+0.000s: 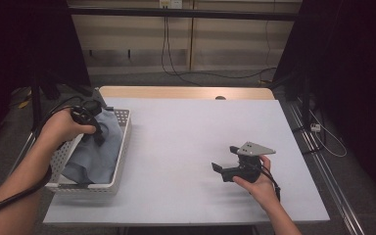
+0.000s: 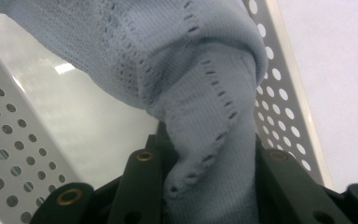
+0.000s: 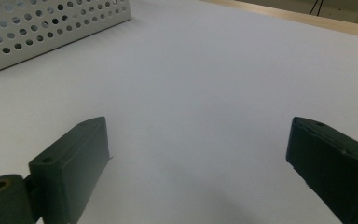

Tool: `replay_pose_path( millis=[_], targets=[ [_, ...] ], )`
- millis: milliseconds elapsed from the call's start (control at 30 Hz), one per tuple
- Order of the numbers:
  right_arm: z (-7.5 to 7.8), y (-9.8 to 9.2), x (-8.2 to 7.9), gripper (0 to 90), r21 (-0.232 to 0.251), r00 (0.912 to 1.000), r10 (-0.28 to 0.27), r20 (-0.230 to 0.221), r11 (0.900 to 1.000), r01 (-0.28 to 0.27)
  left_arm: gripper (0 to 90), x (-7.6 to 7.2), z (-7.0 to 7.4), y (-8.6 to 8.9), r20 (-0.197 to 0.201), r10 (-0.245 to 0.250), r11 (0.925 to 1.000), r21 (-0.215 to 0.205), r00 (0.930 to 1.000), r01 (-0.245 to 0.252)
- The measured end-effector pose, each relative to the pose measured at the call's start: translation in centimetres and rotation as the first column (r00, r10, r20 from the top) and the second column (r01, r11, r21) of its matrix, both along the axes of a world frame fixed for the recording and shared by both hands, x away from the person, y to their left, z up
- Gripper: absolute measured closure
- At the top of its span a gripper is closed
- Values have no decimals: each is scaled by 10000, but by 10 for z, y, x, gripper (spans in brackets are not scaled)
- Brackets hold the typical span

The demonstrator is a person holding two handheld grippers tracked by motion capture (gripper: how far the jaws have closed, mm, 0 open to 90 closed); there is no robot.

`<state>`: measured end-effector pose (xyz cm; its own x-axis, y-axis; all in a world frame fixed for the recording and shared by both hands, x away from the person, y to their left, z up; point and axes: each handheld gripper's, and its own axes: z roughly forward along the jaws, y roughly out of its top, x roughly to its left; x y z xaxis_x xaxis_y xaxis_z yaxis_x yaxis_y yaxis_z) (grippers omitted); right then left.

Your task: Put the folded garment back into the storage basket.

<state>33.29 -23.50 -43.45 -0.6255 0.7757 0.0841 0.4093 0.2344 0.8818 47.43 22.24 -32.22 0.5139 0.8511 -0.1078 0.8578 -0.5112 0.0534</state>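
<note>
A light blue knitted cloth [image 1: 94, 155] lies bunched in a white perforated basket [image 1: 123, 142] at the table's left. My left gripper [image 1: 98, 135] reaches down into the basket from a hand at its far end. In the left gripper view, a fold of the cloth [image 2: 205, 107] with a stitched hem runs down between the two black jaws, which are shut on it [image 2: 209, 186]; the basket wall [image 2: 282, 109] rises behind. My right gripper [image 1: 224, 157] rests low over the bare table at the right, open, with nothing between its fingers [image 3: 198, 140].
The table [image 1: 186, 142] has a pale grey-white top with a wooden strip along its far edge. In the right gripper view, the basket's side [image 3: 51, 23] sits at the upper left. Dark curtains and floor cables surround the table.
</note>
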Motion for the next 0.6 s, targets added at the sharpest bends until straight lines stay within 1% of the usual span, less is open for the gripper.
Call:
replay_pose_path(
  millis=[433,600],
  targets=[
    [0,1,0,53,2,10000,38,24,10000,-38,696,-1,-6,1,67,300,9994,-156,9995,-299],
    [0,2,0,53,-6,10000,48,17,10000,-48,691,-2,-9,1,141,300,9994,-184,9994,-298]
  ],
)
